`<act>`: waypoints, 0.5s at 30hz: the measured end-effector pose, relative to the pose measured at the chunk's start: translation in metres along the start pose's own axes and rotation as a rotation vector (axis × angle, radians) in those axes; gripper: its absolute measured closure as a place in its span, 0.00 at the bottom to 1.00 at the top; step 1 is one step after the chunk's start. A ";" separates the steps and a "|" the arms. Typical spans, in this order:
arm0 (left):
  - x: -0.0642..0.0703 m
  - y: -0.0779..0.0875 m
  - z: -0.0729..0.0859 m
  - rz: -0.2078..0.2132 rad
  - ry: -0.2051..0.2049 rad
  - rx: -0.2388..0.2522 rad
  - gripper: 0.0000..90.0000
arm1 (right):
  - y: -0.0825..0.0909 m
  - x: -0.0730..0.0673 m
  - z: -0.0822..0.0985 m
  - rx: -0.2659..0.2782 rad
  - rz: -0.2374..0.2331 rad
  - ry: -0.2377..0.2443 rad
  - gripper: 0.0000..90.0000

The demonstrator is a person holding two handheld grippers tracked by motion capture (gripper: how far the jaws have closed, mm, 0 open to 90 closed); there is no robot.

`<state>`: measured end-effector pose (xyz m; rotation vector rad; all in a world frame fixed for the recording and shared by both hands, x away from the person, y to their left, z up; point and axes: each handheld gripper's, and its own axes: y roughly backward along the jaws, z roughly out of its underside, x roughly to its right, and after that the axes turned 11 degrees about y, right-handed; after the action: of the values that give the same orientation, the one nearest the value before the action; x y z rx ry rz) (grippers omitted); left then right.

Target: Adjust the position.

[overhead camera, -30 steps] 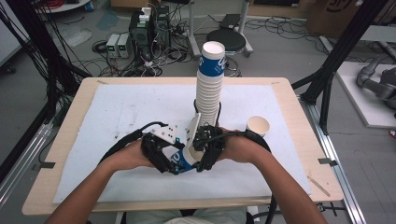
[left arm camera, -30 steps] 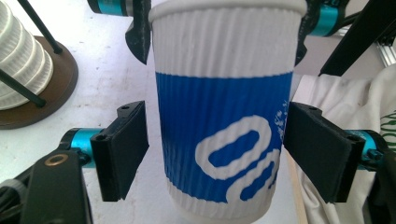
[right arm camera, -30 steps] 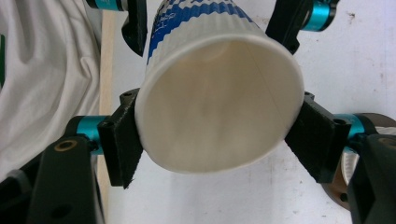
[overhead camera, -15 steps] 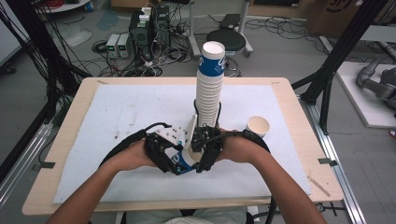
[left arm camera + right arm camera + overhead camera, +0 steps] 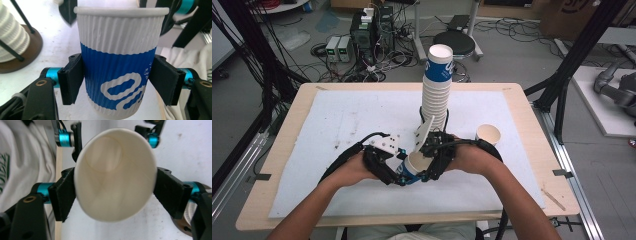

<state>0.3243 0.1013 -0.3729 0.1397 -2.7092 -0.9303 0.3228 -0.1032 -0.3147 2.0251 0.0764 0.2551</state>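
Showing ribbed paper cup [image 5: 119,67] mid-frame, white top, blue swirl band. Left gripper [image 5: 119,82] clamping its sides. Right gripper [image 5: 113,190] just opening, flanking the rim.

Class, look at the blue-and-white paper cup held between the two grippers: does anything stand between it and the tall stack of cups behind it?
Nothing visible does: the blue-and-white ribbed paper cup sits just before the tall stack of cups, only bare white mat around.

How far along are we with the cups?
Done: one lone cup stands right of the cup stack. In hand: left gripper clamps a blue-and-white cup; right gripper, jaws just opening, flanks its rim. Left: probably setting it down, then the tall stack.
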 end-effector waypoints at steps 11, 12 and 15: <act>-0.007 0.016 0.023 -0.060 0.057 0.195 0.33 | 0.036 -0.008 0.044 0.355 0.159 -0.142 0.24; -0.008 0.018 0.024 -0.069 0.063 0.221 0.33 | 0.037 -0.009 0.050 0.384 0.179 -0.154 0.24; -0.012 0.024 0.029 -0.096 0.076 0.284 0.33 | 0.038 -0.013 0.067 0.444 0.243 -0.204 0.23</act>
<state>0.3269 0.1397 -0.3830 0.3559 -2.7688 -0.5462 0.3221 -0.1813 -0.3114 2.4938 -0.2640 0.1934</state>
